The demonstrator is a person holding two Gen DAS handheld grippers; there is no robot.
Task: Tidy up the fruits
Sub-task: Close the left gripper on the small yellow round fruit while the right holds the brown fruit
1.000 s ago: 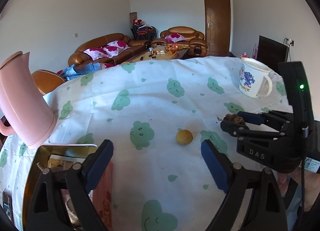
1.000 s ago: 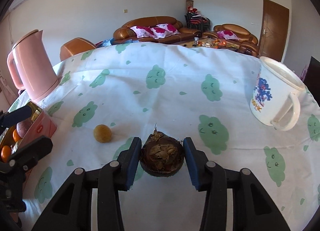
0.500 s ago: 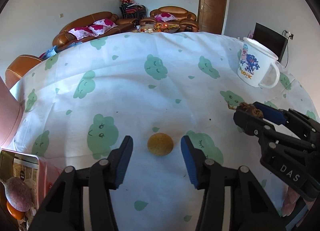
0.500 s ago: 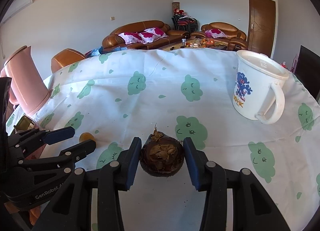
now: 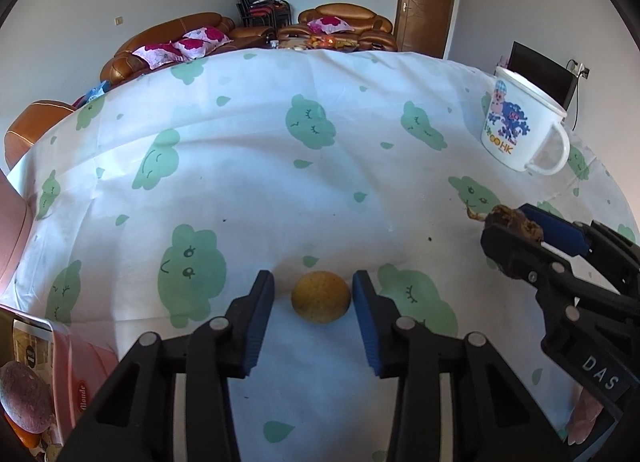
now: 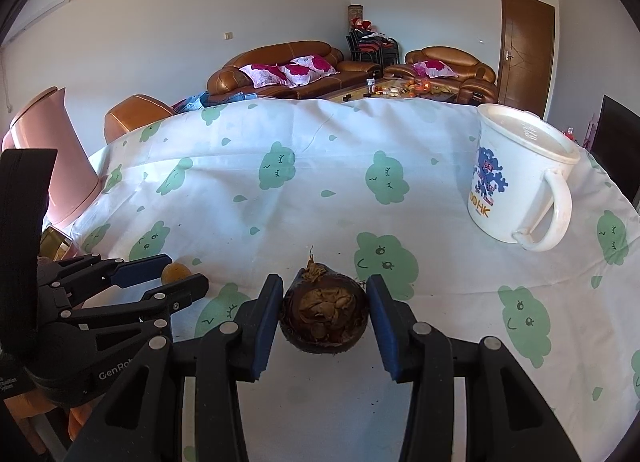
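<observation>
The white tablecloth with green cloud faces (image 5: 248, 190) serves as landmark; on it, near its front edge, lies the small round yellow-orange fruit (image 5: 320, 296), nearly spherical with a slightly wider side-to-side axis and no stem or tip that shows a heading. The left gripper (image 5: 314, 294) straddles this fruit with its blue-padded jaws closing; the right pad sits at the fruit's skin, while a narrow slit of cloth shows between the left pad and the fruit, so the grip is not yet firm.

The right gripper (image 6: 324, 308) is clamped on the dark brown round fruit with a dry papery crown (image 6: 324, 312); both blue pads press its sides, and it is held just above the cloth, toward the front edge; its short axis runs from the crown, which faces the camera and tilts up, back to the rounded base, and a thin dry stem pokes upward from the crown.

The white enamel mug with a blue cartoon print (image 6: 520, 178) stands upright on the cloth's right part, handle toward the near right; the pink plastic jug (image 6: 52, 158) stands at the cloth's left edge; beside it, at the front left corner, the pink tin (image 5: 76, 366) holds a purplish round fruit (image 5: 24, 398).
</observation>
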